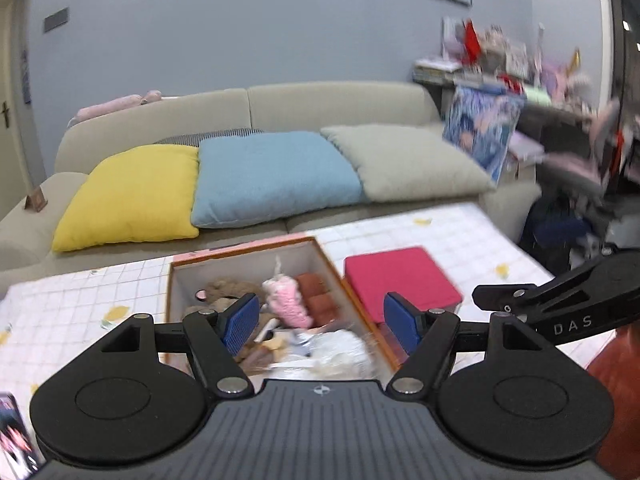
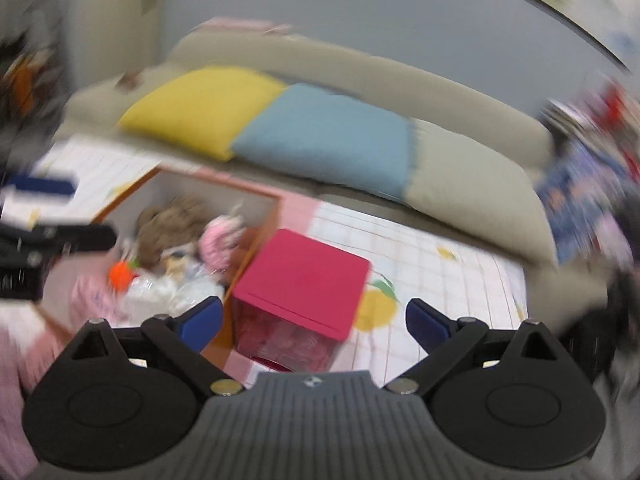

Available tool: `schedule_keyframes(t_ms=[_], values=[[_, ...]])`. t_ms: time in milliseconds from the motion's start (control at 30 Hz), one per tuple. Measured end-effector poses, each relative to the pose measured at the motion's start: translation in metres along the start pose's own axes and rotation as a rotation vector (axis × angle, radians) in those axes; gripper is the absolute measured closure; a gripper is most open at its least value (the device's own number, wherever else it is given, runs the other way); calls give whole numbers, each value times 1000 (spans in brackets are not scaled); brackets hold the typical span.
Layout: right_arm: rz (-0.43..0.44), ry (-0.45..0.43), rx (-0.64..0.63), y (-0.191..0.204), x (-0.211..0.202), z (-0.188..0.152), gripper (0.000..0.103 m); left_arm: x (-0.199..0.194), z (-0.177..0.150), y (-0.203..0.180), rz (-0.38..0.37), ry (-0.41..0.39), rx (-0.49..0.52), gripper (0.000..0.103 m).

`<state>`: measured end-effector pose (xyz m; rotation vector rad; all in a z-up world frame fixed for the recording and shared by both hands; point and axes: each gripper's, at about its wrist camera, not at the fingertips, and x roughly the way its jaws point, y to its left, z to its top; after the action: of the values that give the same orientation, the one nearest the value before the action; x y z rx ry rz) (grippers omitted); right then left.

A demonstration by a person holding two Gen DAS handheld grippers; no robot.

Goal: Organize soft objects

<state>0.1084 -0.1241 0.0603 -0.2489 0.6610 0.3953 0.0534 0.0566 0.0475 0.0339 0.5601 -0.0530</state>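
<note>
Soft toys sit piled in the open box (image 1: 256, 258) on the table (image 1: 72, 300): brown plush (image 1: 224, 292), pink knit toy (image 1: 286, 300), something white and crinkly nearest me. Left tool (image 1: 320, 320) is spread wide, empty, hovering over the box's near end. Right tool (image 2: 314, 322) is also wide and empty, above the pink cube (image 2: 304, 280), which stands just beside the box's right wall. Right view is smeared, so fine detail there is unreliable. I judge we're between picks, nothing gripped. Next I'd choose one toy, likely the pink knit one since it's on top, bring the left tool down over it and close gently. Sofa (image 1: 328, 104) with cushions behind, not involved.
</note>
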Motion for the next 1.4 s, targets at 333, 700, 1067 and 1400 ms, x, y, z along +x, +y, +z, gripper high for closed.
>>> schedule_keyframes(t_ms=[333, 700, 1067, 1400], values=[[-90, -58, 281, -12, -29, -44, 3, -18, -18, -28, 65, -89, -64, 20], [-144, -7, 325, -3, -14, -66, 3, 3, -44, -37, 164, -6, -65, 14], [-177, -23, 336, -1, 8, -71, 3, 25, -58, -32, 205, 19, -70, 12], [-155, -26, 310, 5, 16, -73, 3, 32, -59, -31, 198, 56, -73, 11]])
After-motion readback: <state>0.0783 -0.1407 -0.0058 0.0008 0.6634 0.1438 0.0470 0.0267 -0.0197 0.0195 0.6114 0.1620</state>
